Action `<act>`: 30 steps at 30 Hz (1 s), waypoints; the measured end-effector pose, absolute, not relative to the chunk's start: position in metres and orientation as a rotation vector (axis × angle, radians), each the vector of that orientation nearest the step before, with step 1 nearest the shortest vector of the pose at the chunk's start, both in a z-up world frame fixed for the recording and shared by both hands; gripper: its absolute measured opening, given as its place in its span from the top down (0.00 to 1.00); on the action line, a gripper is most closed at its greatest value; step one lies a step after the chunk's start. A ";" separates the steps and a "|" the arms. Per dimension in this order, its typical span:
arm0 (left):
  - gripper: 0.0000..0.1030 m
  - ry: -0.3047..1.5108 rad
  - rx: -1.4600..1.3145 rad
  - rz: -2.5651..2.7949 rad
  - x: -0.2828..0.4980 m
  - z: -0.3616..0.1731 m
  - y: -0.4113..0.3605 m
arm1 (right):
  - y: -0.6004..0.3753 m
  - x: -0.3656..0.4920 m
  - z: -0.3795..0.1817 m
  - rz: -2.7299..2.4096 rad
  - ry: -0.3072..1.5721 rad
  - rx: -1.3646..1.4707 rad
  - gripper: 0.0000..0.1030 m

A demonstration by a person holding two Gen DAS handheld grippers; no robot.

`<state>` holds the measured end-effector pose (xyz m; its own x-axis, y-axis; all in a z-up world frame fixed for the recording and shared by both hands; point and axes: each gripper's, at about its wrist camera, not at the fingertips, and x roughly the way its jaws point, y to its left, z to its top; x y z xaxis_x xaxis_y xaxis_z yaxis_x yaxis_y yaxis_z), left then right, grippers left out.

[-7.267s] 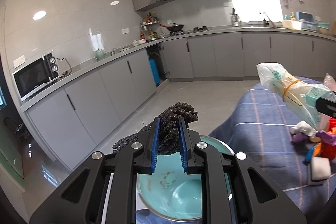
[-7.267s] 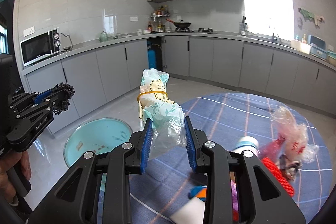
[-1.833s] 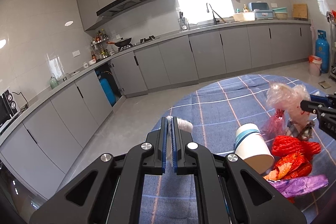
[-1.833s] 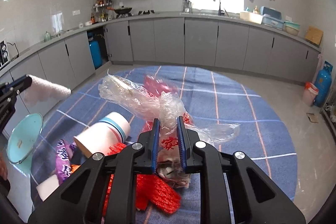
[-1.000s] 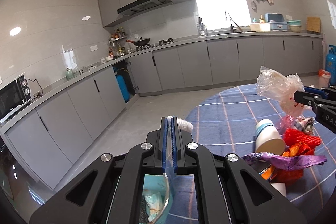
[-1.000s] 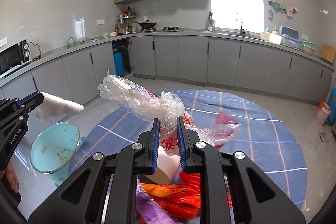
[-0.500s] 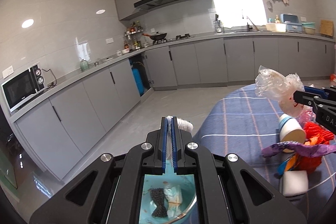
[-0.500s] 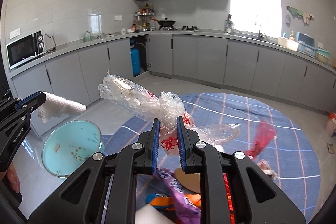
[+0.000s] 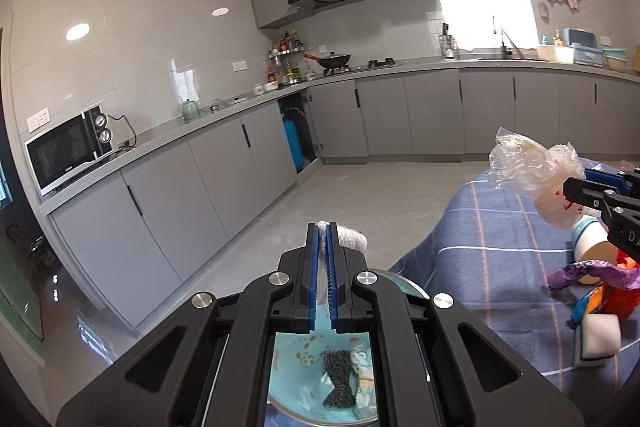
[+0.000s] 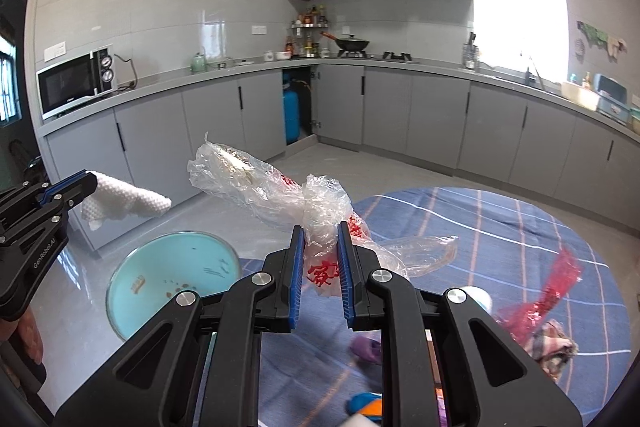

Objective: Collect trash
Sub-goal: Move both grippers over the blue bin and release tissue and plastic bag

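My left gripper is shut on a white paper towel and holds it above the teal trash bin on the floor. The bin holds a black mesh scrubber and a crumpled bag. My right gripper is shut on a clear plastic bag with red print, held in the air over the table's left edge, right of the bin. The bag also shows in the left wrist view.
A round table with a blue plaid cloth carries more trash: a paper cup, purple wrapper, red wrapper, white sponge. Grey cabinets line the far walls.
Both grippers have swung left from the table toward the bin, each keeping its item. The bin now lies under the left gripper.
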<state>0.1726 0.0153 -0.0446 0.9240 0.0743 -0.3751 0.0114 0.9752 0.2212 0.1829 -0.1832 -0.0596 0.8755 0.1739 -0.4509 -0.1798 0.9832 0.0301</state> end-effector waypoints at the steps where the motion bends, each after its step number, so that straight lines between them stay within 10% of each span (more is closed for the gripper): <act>1: 0.96 0.394 0.222 0.038 0.173 -0.045 0.018 | -0.179 0.184 -0.059 0.191 0.469 -0.015 0.83; 30: 0.95 0.484 0.193 0.105 0.203 -0.073 0.068 | -0.080 0.229 -0.089 0.397 0.541 -0.088 0.83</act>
